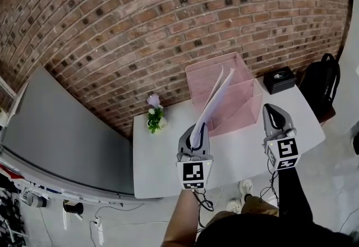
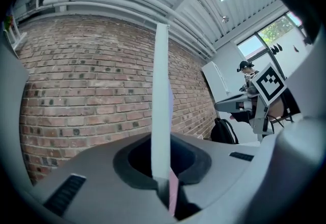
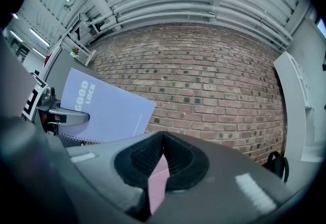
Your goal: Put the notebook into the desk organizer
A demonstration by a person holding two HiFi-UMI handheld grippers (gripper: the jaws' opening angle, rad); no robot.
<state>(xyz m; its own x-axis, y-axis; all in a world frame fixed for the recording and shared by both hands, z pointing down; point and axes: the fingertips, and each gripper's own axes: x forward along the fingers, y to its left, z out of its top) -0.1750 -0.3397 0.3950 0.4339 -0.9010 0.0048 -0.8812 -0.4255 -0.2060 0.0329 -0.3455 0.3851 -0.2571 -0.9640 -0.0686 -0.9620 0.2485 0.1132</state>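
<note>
My left gripper is shut on the lower edge of a lilac spiral notebook. The notebook stands upright, its top leaning over the front wall of the pink see-through desk organizer on the white table. In the left gripper view the notebook shows edge-on, pinched between the jaws. The right gripper view shows its cover, printed "GOOD LUCK", off to the left. My right gripper hovers to the right of the organizer's front corner, jaws together and holding nothing.
A small potted flower stands at the table's back left. A black box sits at the back right, with a black backpack beyond the table's right edge. A brick wall rises behind the table. A grey panel lies to the left.
</note>
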